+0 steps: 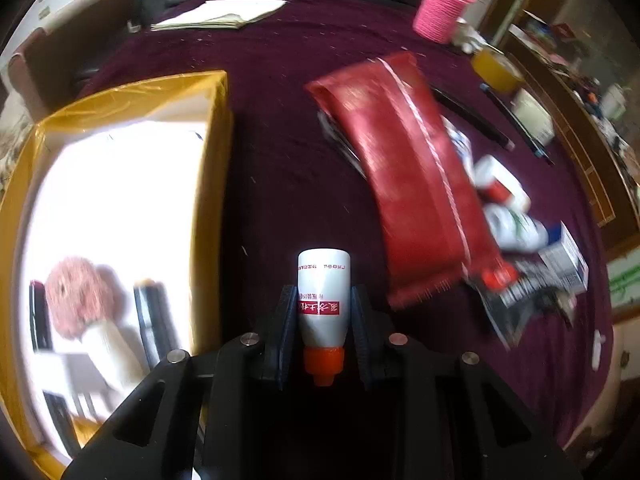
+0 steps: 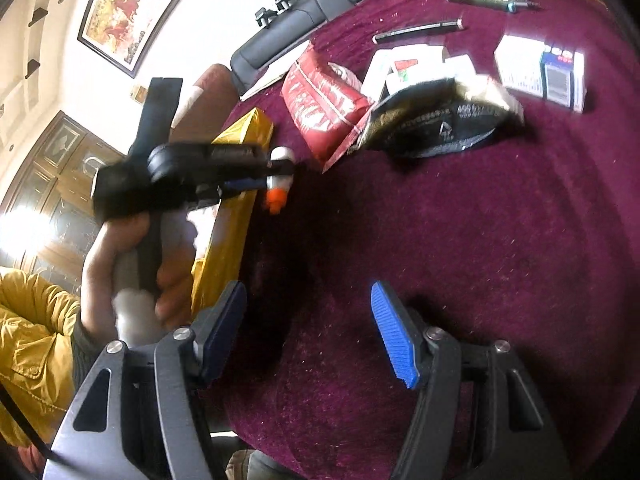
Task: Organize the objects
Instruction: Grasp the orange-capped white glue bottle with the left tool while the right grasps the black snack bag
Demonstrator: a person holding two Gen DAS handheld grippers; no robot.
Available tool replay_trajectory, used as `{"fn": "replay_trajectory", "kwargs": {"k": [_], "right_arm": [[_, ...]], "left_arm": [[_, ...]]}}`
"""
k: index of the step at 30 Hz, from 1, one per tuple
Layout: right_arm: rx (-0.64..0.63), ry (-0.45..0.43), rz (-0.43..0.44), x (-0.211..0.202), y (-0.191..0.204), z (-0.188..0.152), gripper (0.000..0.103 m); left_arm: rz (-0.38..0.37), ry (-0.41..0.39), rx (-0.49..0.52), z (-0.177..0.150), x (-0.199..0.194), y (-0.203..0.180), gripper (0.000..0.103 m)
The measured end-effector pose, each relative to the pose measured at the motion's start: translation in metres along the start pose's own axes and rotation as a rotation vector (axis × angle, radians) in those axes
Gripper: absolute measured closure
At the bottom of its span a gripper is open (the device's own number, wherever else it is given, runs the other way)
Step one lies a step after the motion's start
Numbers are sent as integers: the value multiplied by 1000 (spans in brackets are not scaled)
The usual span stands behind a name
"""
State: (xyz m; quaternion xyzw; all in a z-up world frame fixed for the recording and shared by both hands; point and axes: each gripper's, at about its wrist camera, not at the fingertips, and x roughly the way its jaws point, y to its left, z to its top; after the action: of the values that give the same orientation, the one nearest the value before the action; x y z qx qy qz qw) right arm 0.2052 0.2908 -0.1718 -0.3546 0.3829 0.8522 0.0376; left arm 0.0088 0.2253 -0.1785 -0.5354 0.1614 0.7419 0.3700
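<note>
at the near edge: left gripper (image 1: 323,312) clamped on a white bottle (image 1: 323,296), orange cap toward the camera, beside the yellow box (image 1: 218,152)
right gripper (image 2: 308,328): jaws wide, nothing between them, over bare maroon tabletop (image 2: 480,240)
middle: red pouch (image 1: 416,184) lying flat, black pouch (image 2: 436,128) beside it
far: pens (image 2: 418,29), pink woven cup (image 1: 440,8)

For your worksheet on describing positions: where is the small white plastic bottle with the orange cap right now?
In the left wrist view, the small white plastic bottle sits between the left gripper pads, cap toward the camera, above the maroon tablecloth, right of the yellow box.
</note>
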Motion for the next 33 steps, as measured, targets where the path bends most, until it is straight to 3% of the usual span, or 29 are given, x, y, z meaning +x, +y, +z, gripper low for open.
{"fn": "replay_trajectory", "kwargs": {"k": [7, 13, 20, 26, 30, 33], "right_arm": [[-88, -67, -43, -23, 3, 26, 39], [-169, -99, -178, -26, -6, 84, 30], [-154, 9, -246, 8, -42, 141, 25], [-50, 112, -145, 18, -72, 134, 25], [-113, 140, -66, 9, -49, 101, 25], [-191, 123, -99, 2, -29, 79, 25]], "left_arm": [[-91, 17, 82, -54, -25, -18, 80], [-141, 37, 111, -82, -34, -24, 80], [-167, 44, 81, -86, -37, -9, 80], [-178, 45, 79, -89, -38, -3, 80], [-182, 49, 79, -88, -36, -4, 80], [-185, 48, 79, -89, -36, -3, 80]]}}
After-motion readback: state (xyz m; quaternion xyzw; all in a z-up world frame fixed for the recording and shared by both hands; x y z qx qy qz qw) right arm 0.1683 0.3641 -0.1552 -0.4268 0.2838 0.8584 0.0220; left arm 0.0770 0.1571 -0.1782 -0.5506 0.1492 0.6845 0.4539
